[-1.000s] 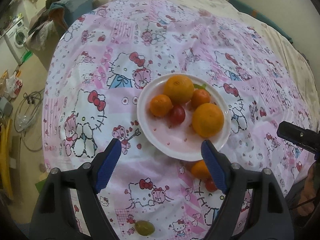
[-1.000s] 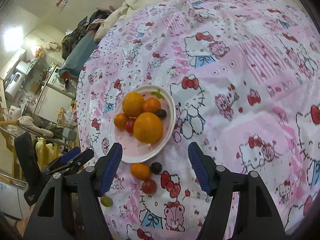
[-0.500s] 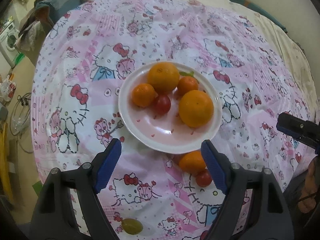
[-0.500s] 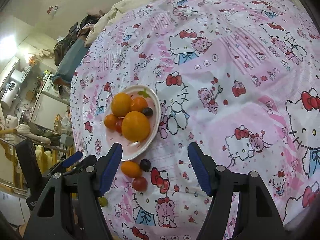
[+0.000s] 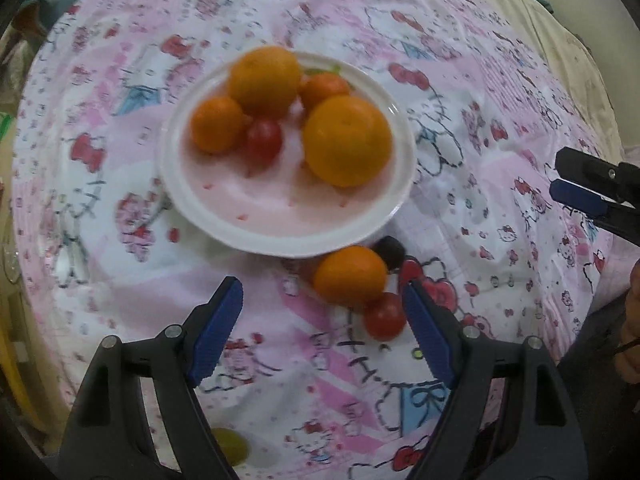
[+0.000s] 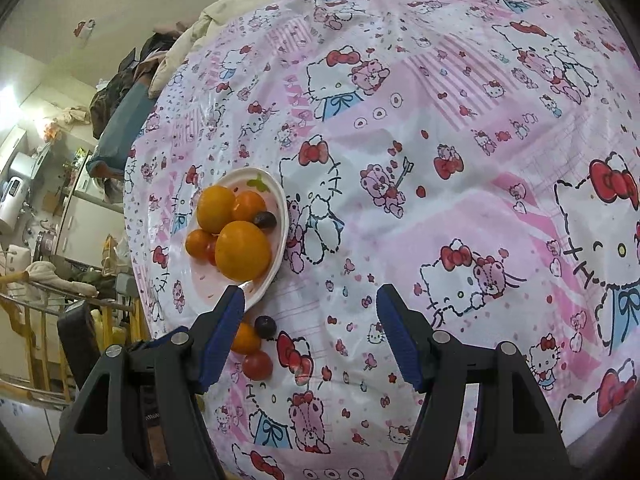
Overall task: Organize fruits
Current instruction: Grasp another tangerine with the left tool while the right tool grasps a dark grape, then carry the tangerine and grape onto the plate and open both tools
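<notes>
**Left tool lines up on the loose orange**

The plate sits on the pink cartoon cloth that covers the bed, and it carries two big oranges, two small ones, a red tomato and a dark grape. Just off its near rim lie a small orange, a cherry tomato touching it, and a dark grape beside it. A green grape lies nearer, partly hidden, probably close to the cloth's near edge.

The left tool hangs open and empty, its right finger beside the tomato. The right tool is likewise open, holding nothing, over bare cloth on the right.

Gathering the strays looks to be the step in hand. The next move calls for shifting right to centre on the orange without knocking the tomato away. The plate's near half has room; the far cloth is free for moving.
</notes>
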Motion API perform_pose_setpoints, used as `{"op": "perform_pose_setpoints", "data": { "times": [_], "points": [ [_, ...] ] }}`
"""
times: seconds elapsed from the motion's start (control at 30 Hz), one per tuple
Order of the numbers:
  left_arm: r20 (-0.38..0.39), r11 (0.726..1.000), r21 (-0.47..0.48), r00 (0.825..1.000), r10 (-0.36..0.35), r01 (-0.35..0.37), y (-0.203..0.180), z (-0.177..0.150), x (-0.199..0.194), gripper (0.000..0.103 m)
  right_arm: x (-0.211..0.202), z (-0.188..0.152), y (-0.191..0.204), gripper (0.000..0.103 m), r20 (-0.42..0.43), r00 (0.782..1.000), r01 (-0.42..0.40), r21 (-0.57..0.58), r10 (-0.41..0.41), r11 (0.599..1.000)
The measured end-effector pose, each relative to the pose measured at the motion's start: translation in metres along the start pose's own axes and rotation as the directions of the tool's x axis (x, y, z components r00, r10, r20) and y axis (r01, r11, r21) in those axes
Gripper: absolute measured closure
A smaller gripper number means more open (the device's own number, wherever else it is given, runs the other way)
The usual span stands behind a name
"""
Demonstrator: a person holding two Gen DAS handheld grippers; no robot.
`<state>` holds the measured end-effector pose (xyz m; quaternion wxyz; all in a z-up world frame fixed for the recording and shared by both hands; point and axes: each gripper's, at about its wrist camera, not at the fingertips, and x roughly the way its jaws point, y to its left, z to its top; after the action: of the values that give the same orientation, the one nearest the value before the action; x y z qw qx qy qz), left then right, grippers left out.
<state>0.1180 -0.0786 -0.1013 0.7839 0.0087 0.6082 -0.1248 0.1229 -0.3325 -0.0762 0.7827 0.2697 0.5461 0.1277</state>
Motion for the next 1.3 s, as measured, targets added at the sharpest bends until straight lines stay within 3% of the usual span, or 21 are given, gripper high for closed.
{"op": "perform_pose_setpoints", "data": {
  "times": [0.13,0.23,0.3,0.37,0.47,0.63,0.8,1.03,1.3],
  "points": [
    [-0.035,1.0,-0.012,0.999,-0.025,0.024,-0.007,0.002,0.014,0.025,-0.001,-0.001,-0.002,0.032,0.0,1.0,0.008,-0.002,-0.008,1.0],
    [-0.065,0.999,-0.016,0.997,-0.041,0.04,-0.01,0.004,0.026,0.036,-0.002,-0.001,-0.004,0.032,0.0,1.0,0.013,-0.004,-0.013,1.0],
    [-0.069,0.999,-0.013,0.997,-0.03,0.029,-0.01,0.004,0.029,0.037,-0.001,-0.001,-0.005,0.032,-0.002,1.0,0.016,-0.003,-0.016,1.0],
    [-0.06,1.0,-0.008,0.998,-0.015,0.015,-0.009,0.003,0.03,0.05,-0.001,-0.001,-0.005,0.032,-0.004,1.0,0.018,-0.001,-0.018,1.0],
    [-0.061,0.998,-0.017,0.997,-0.054,0.053,-0.007,0.002,0.03,0.062,0.002,-0.001,-0.003,0.032,-0.011,1.0,0.014,-0.004,-0.014,1.0],
    [-0.028,1.0,0.003,0.999,-0.03,0.03,-0.006,-0.006,0.015,0.062,0.012,-0.003,0.008,0.032,-0.04,0.999,0.007,-0.033,-0.009,0.999],
    [0.016,0.999,-0.016,0.999,-0.035,0.035,0.006,-0.008,-0.005,0.062,0.037,-0.008,0.024,0.033,-0.127,0.992,-0.033,-0.067,0.024,0.997],
    [0.062,0.996,-0.093,0.998,-0.001,0.007,0.034,-0.013,-0.032,0.062,0.085,-0.023,0.059,0.058,-0.233,0.972,-0.005,-0.194,-0.041,0.981],
    [0.111,0.987,-0.162,0.994,0.013,0.005,0.063,-0.023,-0.053,0.062,0.122,-0.033,0.076,0.066,-0.265,0.953,0.069,-0.289,-0.149,0.955]
  ]
}}
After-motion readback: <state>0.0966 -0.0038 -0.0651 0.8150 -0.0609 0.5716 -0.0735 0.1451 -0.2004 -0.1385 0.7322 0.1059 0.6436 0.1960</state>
